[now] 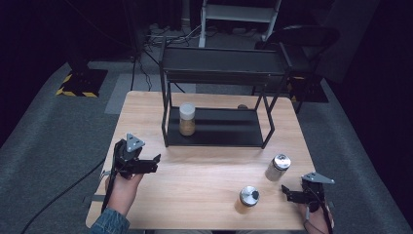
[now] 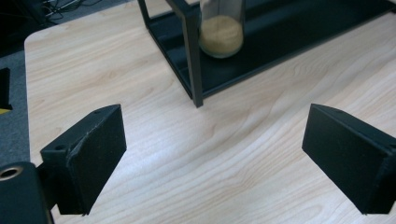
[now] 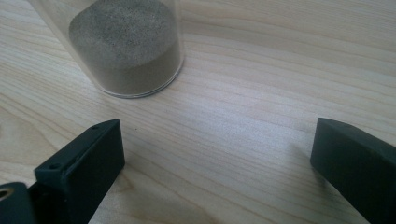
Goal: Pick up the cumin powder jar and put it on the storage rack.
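Observation:
A clear jar (image 1: 187, 119) with a white lid and tan powder stands at the left end of the black rack's lower shelf (image 1: 229, 127). In the left gripper view the same jar (image 2: 221, 32) sits behind the rack's corner post (image 2: 194, 60). My left gripper (image 1: 157, 164) (image 2: 215, 128) hovers over the table's left side, jaws wide apart and empty, pointing toward the rack. Two silver-lidded jars stand on the table at right, one (image 1: 277, 167) farther and one (image 1: 249, 197) nearer. My right gripper (image 1: 285, 193) (image 3: 217, 140) is open and empty just right of the nearer jar. A jar of grey-brown powder (image 3: 126, 46) lies ahead of its left jaw.
The wooden table (image 1: 204, 170) carries a two-tier black rack (image 1: 221, 61) at its back centre. A black folding chair (image 1: 304, 39) and a white frame (image 1: 238, 12) stand beyond it. Cables trail over the grey floor (image 1: 48, 146).

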Available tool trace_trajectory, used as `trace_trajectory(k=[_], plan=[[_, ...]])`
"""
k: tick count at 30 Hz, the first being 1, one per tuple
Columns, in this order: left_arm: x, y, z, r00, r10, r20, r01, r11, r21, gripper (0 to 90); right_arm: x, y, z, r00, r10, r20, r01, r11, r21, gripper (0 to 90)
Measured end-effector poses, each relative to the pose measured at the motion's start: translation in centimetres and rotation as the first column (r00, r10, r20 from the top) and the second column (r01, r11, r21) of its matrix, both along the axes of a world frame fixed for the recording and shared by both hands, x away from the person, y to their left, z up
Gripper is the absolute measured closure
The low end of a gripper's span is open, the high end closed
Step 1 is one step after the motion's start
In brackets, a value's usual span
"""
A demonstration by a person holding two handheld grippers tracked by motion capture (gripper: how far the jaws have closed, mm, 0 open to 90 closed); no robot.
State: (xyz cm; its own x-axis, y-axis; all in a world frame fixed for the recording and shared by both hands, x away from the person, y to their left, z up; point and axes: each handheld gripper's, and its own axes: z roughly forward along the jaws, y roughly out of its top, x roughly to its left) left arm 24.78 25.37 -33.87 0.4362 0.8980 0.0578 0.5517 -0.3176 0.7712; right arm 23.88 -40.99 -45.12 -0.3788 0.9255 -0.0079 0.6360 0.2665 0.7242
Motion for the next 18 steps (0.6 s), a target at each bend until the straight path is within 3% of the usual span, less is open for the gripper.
trace_trajectory(k=[6, 12, 18], plan=[[-0.4, 0.3, -2.0, 0.9997, 0.008, -0.025, -0.007, 1.0, 0.006, 6.2, 0.0, 0.0, 0.0, 1.0, 0.0, 0.0, 0.0, 1.0, 0.0, 2.8], [-0.6, 1.2, -4.4, 0.9976, 0.027, -0.064, -0.029, 0.9992, -0.029, 6.2, 0.0, 0.0, 0.0, 1.0, 0.0, 0.0, 0.0, 1.0, 0.0, 2.8], [-1.3, 1.8, -6.3, 0.9975, 0.037, -0.061, -0.039, 0.9988, -0.031, 6.3, 0.0, 0.0, 0.0, 1.0, 0.0, 0.0, 0.0, 1.0, 0.0, 2.8]])
